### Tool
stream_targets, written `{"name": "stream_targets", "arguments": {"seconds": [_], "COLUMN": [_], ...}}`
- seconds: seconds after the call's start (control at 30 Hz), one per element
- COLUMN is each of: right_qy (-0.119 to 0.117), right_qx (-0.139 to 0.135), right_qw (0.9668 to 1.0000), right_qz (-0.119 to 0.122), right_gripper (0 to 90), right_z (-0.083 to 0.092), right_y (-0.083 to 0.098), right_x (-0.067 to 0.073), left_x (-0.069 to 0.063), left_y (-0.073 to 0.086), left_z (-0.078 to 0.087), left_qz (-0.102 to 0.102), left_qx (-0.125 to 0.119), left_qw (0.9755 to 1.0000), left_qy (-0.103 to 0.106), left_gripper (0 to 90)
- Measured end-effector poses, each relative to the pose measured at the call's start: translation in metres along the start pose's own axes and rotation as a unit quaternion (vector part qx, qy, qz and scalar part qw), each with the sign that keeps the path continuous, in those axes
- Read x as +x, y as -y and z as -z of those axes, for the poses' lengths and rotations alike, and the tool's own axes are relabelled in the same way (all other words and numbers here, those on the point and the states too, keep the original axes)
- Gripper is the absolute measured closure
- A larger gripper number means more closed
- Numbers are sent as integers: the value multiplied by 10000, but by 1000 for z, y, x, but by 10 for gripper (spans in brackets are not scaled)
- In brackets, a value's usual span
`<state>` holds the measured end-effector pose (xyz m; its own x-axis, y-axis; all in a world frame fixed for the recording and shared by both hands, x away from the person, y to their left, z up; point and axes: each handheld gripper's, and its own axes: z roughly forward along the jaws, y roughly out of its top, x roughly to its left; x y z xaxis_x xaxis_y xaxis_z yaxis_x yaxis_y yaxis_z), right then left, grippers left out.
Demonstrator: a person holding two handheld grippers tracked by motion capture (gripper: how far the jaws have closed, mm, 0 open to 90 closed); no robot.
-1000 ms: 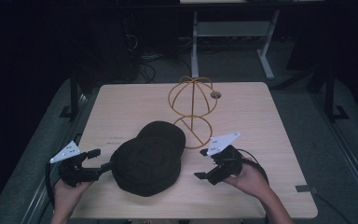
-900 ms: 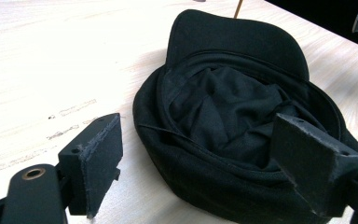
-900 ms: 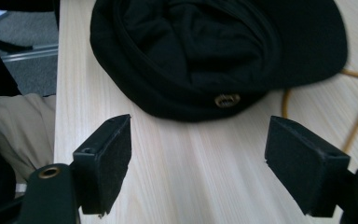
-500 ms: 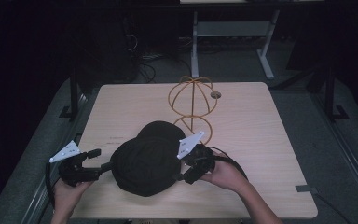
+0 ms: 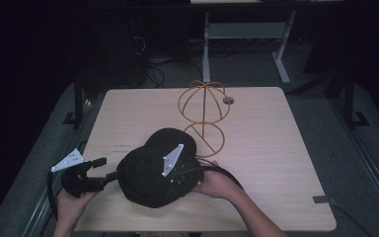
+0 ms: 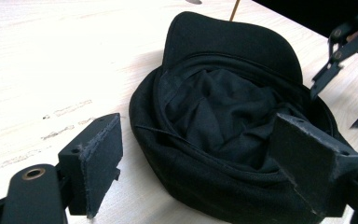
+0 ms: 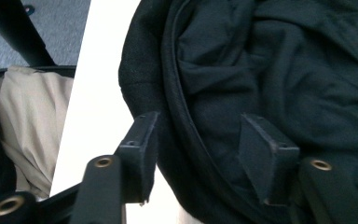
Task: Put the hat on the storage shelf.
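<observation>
The right gripper (image 5: 170, 185) has crossed to the black fabric cap (image 5: 153, 170) lying upside down on the wooden table (image 5: 276, 148), its jaws just closing astride the rim, seemingly not yet pinching. The left gripper (image 6: 205, 172) straddles the opposite edge, jaws apart.

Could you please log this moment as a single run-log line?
left tool: open, straddling cap rim | right tool: jaws just closing astride cap rim, not yet pressing | cap: upside down on table | wire stand: bare

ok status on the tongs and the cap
Left tongs open, straddling black cap rim. Right tongs closing, one jaw inside the rim, one outside, not yet pinched. Wire hat stand behind, clear.
</observation>
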<state>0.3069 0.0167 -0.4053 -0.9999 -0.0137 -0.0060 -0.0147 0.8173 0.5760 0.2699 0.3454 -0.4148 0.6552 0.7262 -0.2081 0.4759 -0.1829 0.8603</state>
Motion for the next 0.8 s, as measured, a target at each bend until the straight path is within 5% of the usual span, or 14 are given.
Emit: {"name": "stream_targets", "arguments": {"seconds": [0.47, 0.8], "right_qy": [-132, -241], "right_qx": [436, 472], "right_qw": [9986, 9977], "right_qz": [274, 416], "right_gripper": [672, 818], "right_z": [-29, -28], "right_y": [-12, -12], "right_x": [7, 16], "left_x": [1, 1], "left_y": [0, 0], "left_z": [0, 2], "left_qz": [-29, -5], "left_qx": [7, -43], "left_qw": [10000, 10000], "left_qy": [41, 30], "left_gripper": [164, 164]}}
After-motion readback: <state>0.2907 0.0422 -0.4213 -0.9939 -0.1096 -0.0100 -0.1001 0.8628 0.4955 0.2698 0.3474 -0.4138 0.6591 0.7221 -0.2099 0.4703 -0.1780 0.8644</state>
